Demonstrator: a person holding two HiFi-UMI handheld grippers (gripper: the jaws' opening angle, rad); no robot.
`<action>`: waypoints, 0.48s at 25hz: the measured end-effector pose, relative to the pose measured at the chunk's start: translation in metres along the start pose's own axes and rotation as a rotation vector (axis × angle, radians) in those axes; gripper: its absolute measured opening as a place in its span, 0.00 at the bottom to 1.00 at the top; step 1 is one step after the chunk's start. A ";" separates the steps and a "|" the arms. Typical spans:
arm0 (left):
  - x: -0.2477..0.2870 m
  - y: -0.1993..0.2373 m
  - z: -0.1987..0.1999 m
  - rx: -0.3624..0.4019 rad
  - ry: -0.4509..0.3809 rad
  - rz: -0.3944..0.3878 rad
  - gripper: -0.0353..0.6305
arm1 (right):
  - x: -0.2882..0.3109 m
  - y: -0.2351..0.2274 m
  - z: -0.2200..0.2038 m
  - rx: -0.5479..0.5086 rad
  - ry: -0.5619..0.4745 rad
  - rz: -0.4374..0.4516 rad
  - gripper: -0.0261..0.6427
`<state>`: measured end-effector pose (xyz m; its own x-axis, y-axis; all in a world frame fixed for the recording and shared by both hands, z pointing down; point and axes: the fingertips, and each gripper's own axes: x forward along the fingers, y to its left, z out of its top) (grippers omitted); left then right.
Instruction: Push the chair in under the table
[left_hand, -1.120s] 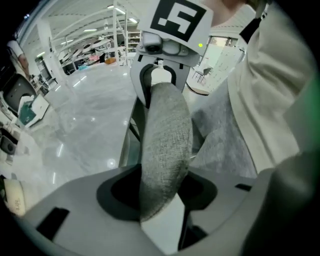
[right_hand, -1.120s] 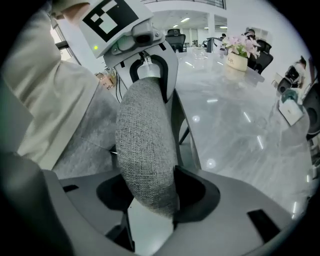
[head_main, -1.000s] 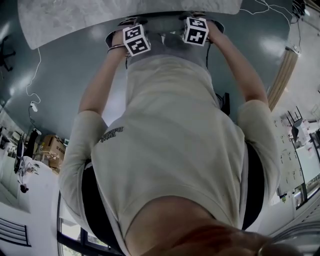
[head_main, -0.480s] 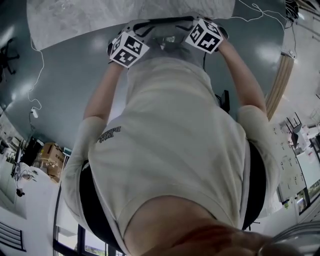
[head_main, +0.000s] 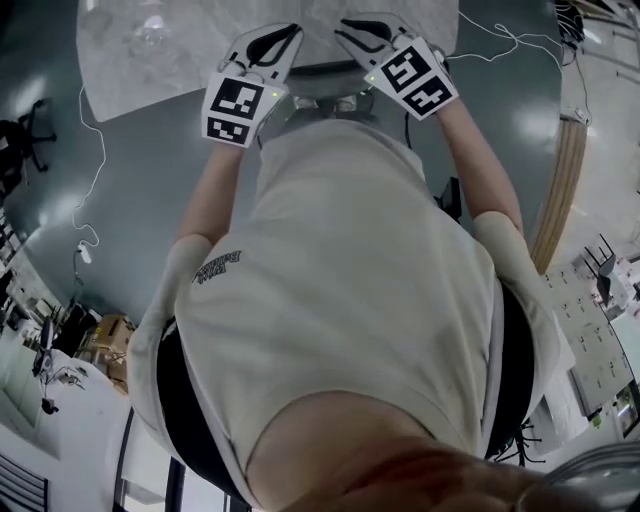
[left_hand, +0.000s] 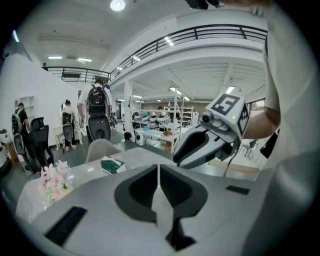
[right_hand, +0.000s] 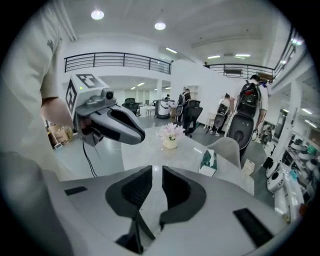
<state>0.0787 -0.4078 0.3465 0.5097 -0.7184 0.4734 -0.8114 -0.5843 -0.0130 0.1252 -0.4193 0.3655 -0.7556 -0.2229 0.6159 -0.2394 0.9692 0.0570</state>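
Just below left hand-held gripper (head_main: 275, 38), chair back (head_main: 322, 90) at table (head_main: 150, 60) edge, untouched

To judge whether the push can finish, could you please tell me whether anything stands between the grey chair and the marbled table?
Nothing visible does: the grey curved-back chair sits at the near edge of the pale marbled table. The space beneath the tabletop is hidden.

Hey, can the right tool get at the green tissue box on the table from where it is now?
Probably yes. The right tool hangs over the table, with only bare surface between it and the tissue box. Its jaws have just been closing, nothing between them, so they'd need to reopen.
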 end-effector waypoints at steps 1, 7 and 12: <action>-0.005 0.004 0.011 0.005 -0.024 0.013 0.09 | -0.006 -0.002 0.014 0.016 -0.033 -0.023 0.13; -0.034 0.022 0.090 0.040 -0.193 0.082 0.07 | -0.046 -0.014 0.089 0.062 -0.217 -0.127 0.10; -0.064 0.026 0.140 0.045 -0.308 0.128 0.07 | -0.079 -0.024 0.133 0.072 -0.337 -0.202 0.07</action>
<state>0.0655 -0.4297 0.1922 0.4730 -0.8631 0.1769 -0.8643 -0.4935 -0.0971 0.1095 -0.4389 0.2114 -0.8435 -0.4420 0.3051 -0.4372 0.8951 0.0879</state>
